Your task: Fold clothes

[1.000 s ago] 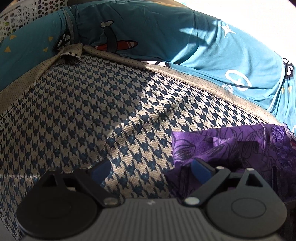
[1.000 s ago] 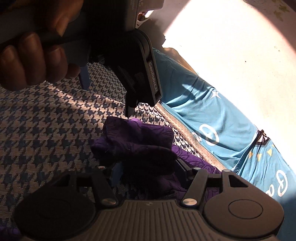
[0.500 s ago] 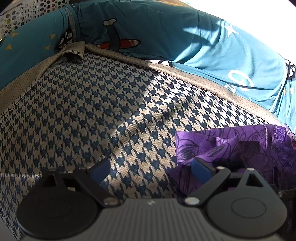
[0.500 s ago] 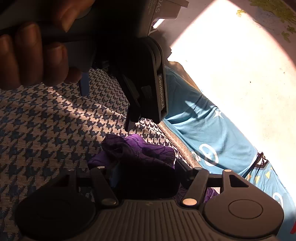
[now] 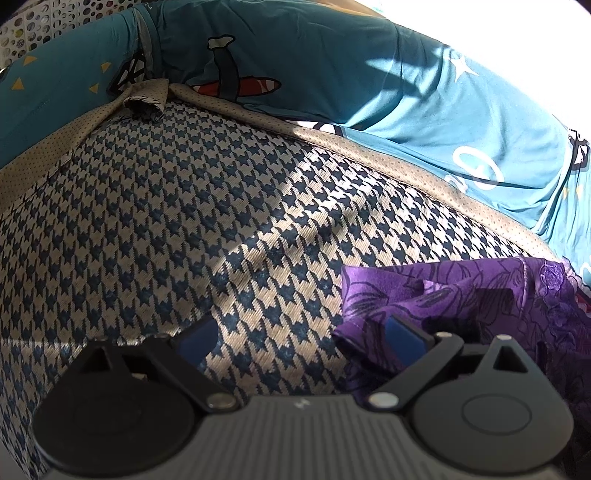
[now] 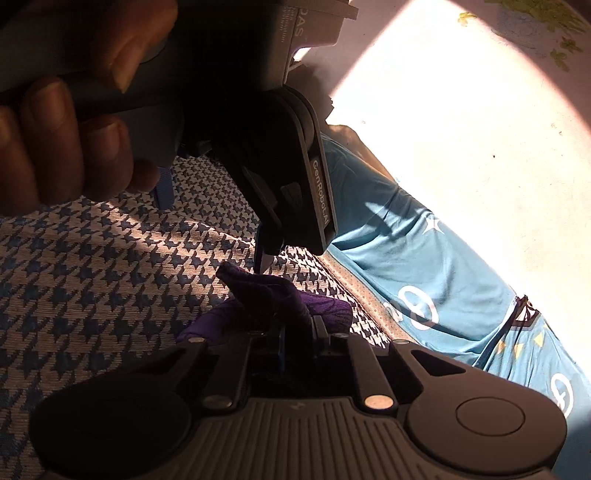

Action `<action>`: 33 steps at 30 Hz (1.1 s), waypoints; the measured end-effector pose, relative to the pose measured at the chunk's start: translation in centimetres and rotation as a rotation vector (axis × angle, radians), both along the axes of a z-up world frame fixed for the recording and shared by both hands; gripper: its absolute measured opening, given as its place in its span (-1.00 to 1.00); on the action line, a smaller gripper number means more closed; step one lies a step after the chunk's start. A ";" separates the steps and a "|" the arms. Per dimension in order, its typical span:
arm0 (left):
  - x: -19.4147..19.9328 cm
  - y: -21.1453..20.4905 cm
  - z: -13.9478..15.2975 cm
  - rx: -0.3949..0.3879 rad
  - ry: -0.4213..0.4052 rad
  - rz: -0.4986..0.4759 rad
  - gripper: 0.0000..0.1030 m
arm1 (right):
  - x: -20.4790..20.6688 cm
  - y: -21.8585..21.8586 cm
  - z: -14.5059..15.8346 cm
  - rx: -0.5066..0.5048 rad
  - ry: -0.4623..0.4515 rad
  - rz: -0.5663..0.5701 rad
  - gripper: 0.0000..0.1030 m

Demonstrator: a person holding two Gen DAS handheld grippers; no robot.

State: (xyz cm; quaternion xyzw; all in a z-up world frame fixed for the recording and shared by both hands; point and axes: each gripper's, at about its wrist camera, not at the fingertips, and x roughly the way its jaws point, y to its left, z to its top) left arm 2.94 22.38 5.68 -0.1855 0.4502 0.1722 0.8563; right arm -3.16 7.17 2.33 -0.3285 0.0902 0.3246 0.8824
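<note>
since a second ago the right tool (image 6: 295, 332) has drawn its two fingers together from a wide spread until they nearly meet, pinching a bunched fold of the purple garment (image 6: 273, 295) between them. over the same second the left tool (image 5: 295, 336) has hardly shifted. its fingers stand wide apart, the left one over bare houndstooth cloth (image 5: 166, 229), the right one with its blue pad (image 5: 402, 334) touching the edge of the purple garment (image 5: 461, 291), nothing clamped between them. the garment lies crumpled on the houndstooth cloth at the lower right of the left wrist view. from the right wrist view the left tool (image 6: 266, 258) hangs just above the garment's raised tip, held by a hand (image 6: 66, 140) in shadow. a teal printed sheet (image 5: 369, 74) lies beyond the houndstooth cloth's dotted tan border (image 5: 388, 155), and a perforated white basket (image 5: 33, 33) shows at the far left corner
</note>
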 end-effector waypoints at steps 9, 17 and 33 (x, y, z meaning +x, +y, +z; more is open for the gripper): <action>0.2 -0.5 0.7 -0.098 -0.063 0.018 1.00 | 4.5 -5.0 3.1 0.364 0.285 -0.194 -0.78; 1.4 -2.4 0.5 -0.101 -0.042 0.004 1.00 | 6.8 -8.6 4.3 0.518 0.375 -0.300 -0.78; 2.3 -6.6 -0.2 -0.102 -0.018 -0.081 1.00 | 10.3 -16.1 5.7 0.660 0.441 -0.490 -0.81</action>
